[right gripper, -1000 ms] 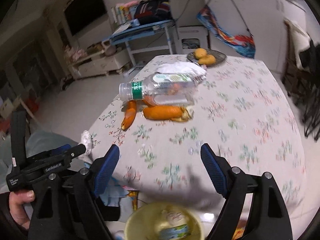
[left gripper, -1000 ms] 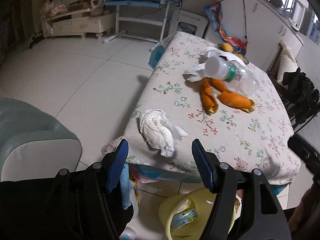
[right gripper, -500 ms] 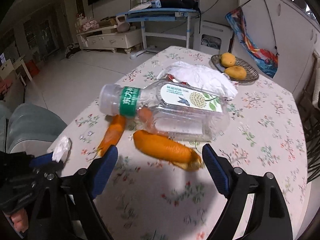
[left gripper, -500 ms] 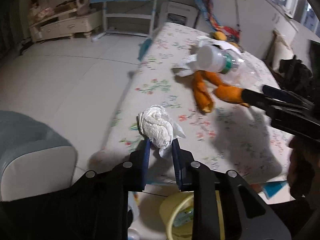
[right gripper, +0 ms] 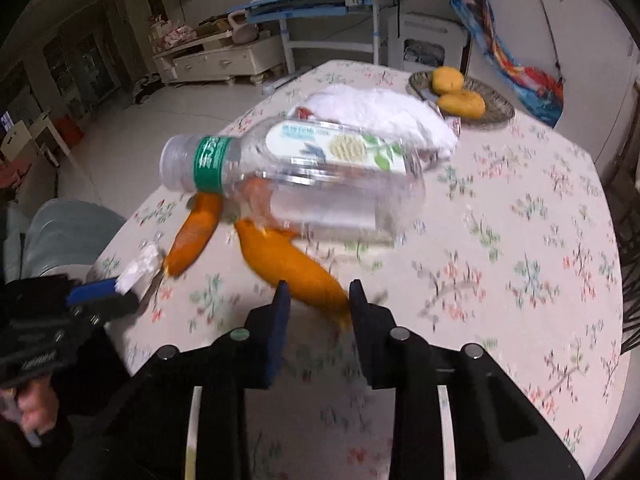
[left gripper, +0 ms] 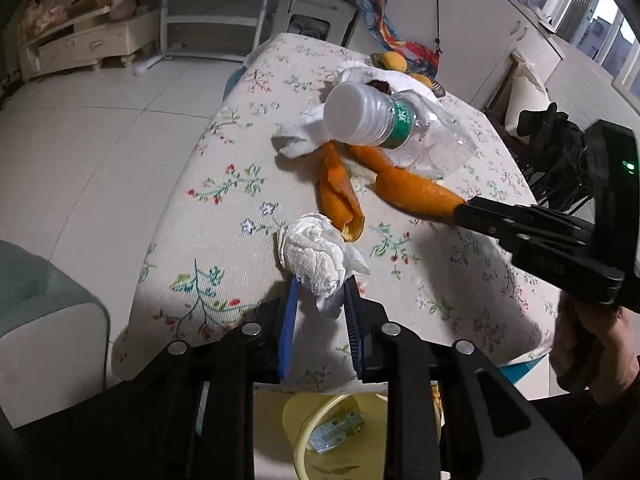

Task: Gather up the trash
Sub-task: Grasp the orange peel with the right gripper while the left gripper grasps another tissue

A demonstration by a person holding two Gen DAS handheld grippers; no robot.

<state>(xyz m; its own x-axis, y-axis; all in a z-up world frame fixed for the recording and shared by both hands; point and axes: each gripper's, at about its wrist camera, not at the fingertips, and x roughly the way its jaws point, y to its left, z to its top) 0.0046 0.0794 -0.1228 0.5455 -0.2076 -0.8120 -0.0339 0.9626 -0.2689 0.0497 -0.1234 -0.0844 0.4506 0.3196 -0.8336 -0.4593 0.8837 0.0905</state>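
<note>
In the left wrist view, low and centre, our left gripper [left gripper: 319, 292] has its blue jaws clenched on the near end of a crumpled white tissue [left gripper: 314, 258], and they are easing apart slightly. Most of the wad bulges out beyond the fingertips, over the near edge of the flowered tabletop [left gripper: 224, 216].

In the right wrist view our right gripper [right gripper: 318, 300] sits at lower centre. Its jaws are closing, with the near tip of a long orange peel [right gripper: 290, 266] between them. The peel touches the right pad; the picture is too blurred for us to tell whether the left pad presses it. The peel runs up and left from the jaws, to just under a clear plastic bottle [right gripper: 304, 176] lying on its side. A second peel [right gripper: 194, 232] lies left of the first. White paper [right gripper: 384, 116] is behind the bottle.

A yellow bin [left gripper: 320, 436] shows below the tabletop's near edge at the bottom of the left wrist view.
</note>
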